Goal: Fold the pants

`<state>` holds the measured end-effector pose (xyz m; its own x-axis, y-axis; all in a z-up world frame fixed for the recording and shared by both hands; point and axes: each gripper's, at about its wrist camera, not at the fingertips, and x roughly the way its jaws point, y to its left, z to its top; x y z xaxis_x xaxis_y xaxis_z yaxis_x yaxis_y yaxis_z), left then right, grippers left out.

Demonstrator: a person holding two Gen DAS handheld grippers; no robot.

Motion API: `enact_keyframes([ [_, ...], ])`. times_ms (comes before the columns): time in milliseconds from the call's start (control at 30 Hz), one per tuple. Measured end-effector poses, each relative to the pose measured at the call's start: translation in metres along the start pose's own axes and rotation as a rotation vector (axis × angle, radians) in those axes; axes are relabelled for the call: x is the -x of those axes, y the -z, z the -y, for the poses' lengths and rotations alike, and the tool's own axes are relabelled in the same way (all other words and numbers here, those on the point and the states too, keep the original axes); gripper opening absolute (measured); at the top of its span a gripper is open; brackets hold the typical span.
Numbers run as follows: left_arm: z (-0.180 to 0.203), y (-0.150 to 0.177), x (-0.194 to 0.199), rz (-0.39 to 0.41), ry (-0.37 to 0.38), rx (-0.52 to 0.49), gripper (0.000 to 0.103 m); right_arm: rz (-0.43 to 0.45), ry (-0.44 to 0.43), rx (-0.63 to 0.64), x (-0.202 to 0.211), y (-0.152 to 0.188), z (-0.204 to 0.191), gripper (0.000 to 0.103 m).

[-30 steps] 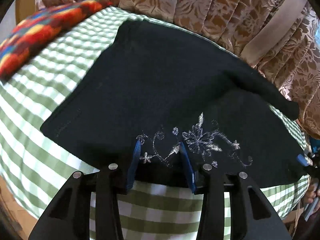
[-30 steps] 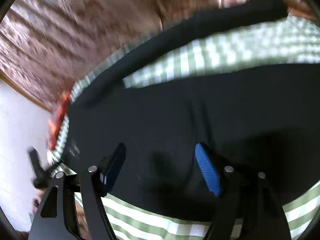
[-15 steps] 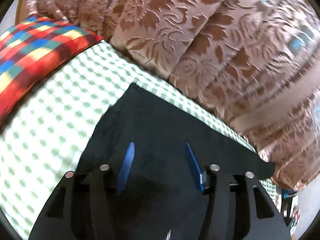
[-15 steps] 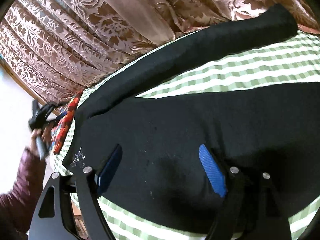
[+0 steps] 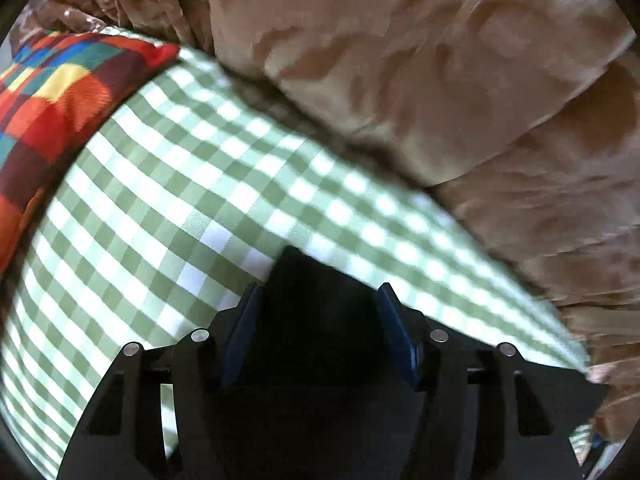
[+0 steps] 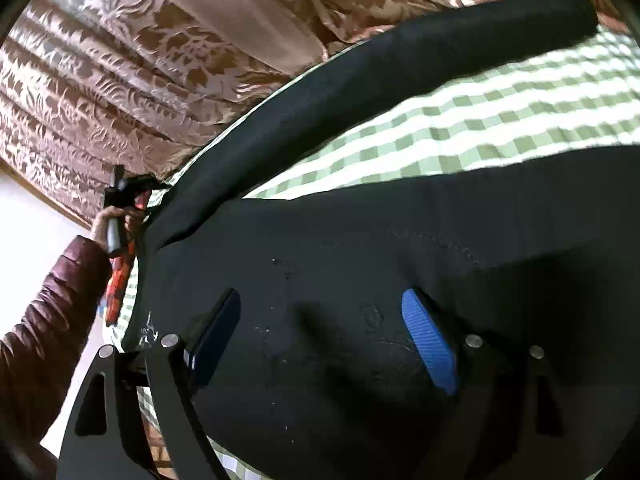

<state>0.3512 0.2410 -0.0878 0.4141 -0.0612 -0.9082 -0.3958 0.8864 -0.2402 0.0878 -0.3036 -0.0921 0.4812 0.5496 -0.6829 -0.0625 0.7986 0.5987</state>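
Observation:
Black pants (image 6: 360, 264) lie spread on the green-checked bed sheet (image 6: 480, 120), with one leg (image 6: 400, 76) stretched along the far edge by the curtain. My right gripper (image 6: 320, 332) hovers over the middle of the pants. Its jaws are opening, with nothing gripped between the blue pads (image 6: 430, 344). My left gripper (image 5: 318, 312) sits over a far corner of the pants (image 5: 304, 280) near the curtain. Its jaws are closing, still apart, with the black cloth lying between and under them. The right wrist view shows a hand (image 6: 106, 220) in a maroon sleeve holding that left tool.
A bright patchwork pillow (image 5: 60, 92) lies at the left end of the checked sheet (image 5: 180, 200). A brown patterned curtain (image 5: 440, 80) hangs close behind the bed's far edge. In the right wrist view a white wall (image 6: 36, 240) stands at the left.
My left gripper travelled from the embroidered hem across the pants to their far corner, and its jaws spread wider. My right gripper shifted slightly and its jaws widened.

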Motion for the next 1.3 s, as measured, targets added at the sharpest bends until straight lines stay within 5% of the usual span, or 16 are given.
enact_keyframes([
  [67,-0.001,-0.003,-0.013,-0.015,-0.032,0.007,0.051,0.002,0.002,-0.002,-0.001,0.0,0.001,0.083],
  [133,0.006,-0.002,-0.012,0.027,-0.037,-0.05,0.012,-0.001,0.013,0.009,-0.002,-0.001,-0.001,0.083],
  [167,0.013,0.001,-0.007,0.05,-0.019,-0.093,0.009,-0.001,0.017,0.013,-0.003,0.0,-0.002,0.083],
  [233,0.026,0.013,0.017,0.162,-0.024,-0.188,0.008,0.0,0.019,0.012,-0.003,-0.001,-0.002,0.083],
  [367,0.027,0.046,0.086,0.347,0.173,-0.258,0.008,0.006,0.032,0.016,-0.001,-0.001,-0.006,0.083],
  [567,0.018,0.118,0.178,0.463,0.387,-0.433,0.008,0.009,0.019,0.029,0.001,-0.005,-0.015,0.08],
  [767,-0.002,0.214,0.222,0.444,0.54,-0.581,0.008,-0.013,-0.055,0.035,-0.002,-0.025,-0.029,0.067],
  [933,-0.033,0.271,0.228,0.399,0.593,-0.584,0.007,-0.036,-0.128,0.001,-0.016,-0.056,-0.042,0.058],
  [1133,-0.06,0.302,0.225,0.368,0.608,-0.558,0.007,-0.009,-0.189,-0.12,-0.041,-0.116,-0.052,0.058],
  [1300,-0.07,0.309,0.223,0.354,0.609,-0.556,0.007,0.009,-0.125,-0.27,-0.069,-0.156,-0.032,0.058],
])
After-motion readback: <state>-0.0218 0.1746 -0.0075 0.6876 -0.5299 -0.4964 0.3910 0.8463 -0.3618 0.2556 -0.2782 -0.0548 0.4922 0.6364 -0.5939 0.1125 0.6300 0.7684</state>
